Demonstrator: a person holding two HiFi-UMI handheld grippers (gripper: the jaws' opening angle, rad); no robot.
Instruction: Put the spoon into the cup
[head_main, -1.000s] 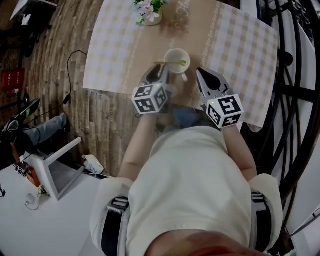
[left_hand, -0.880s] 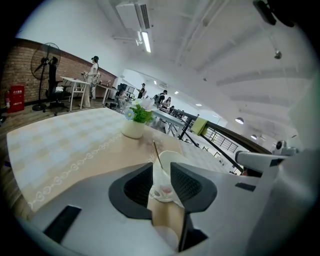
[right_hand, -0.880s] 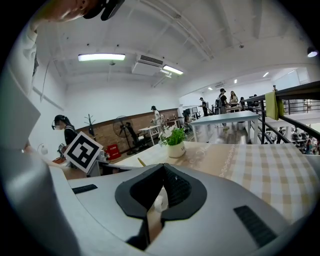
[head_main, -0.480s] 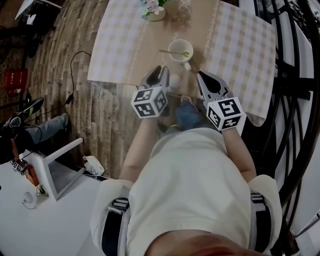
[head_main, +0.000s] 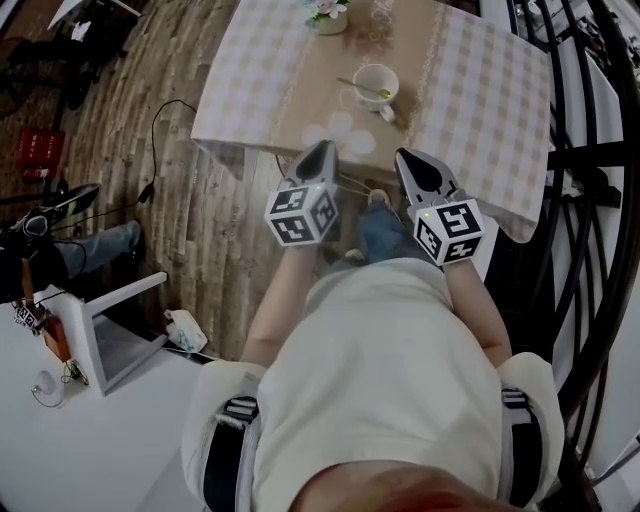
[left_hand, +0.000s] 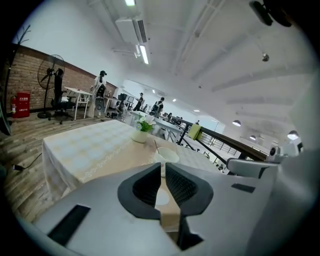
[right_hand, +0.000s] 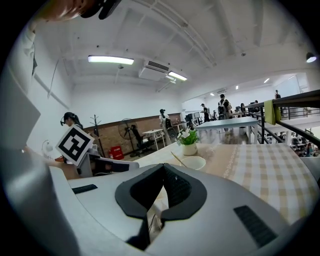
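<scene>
A white cup (head_main: 376, 83) stands on the checked tablecloth (head_main: 260, 70), and the spoon (head_main: 360, 87) rests in it with its handle leaning out to the left. My left gripper (head_main: 322, 150) and right gripper (head_main: 405, 157) hang side by side off the table's near edge, both shut and empty, well short of the cup. In the left gripper view the cup (left_hand: 167, 155) and spoon handle (left_hand: 155, 146) show just beyond the shut left gripper (left_hand: 162, 167). Past the shut right gripper (right_hand: 163, 167), its own view shows the cup (right_hand: 194, 162) and spoon (right_hand: 177, 159).
A small white pot of flowers (head_main: 328, 15) stands at the table's far side behind the cup. A black railing (head_main: 590, 180) runs along the right. Wooden floor (head_main: 220, 220) lies left of the table, with a cable (head_main: 165, 120) and a white stool (head_main: 110, 335).
Both grippers have drawn back from the table toward the person, and the table and cup now sit farther off. The spoon stays in the cup.
</scene>
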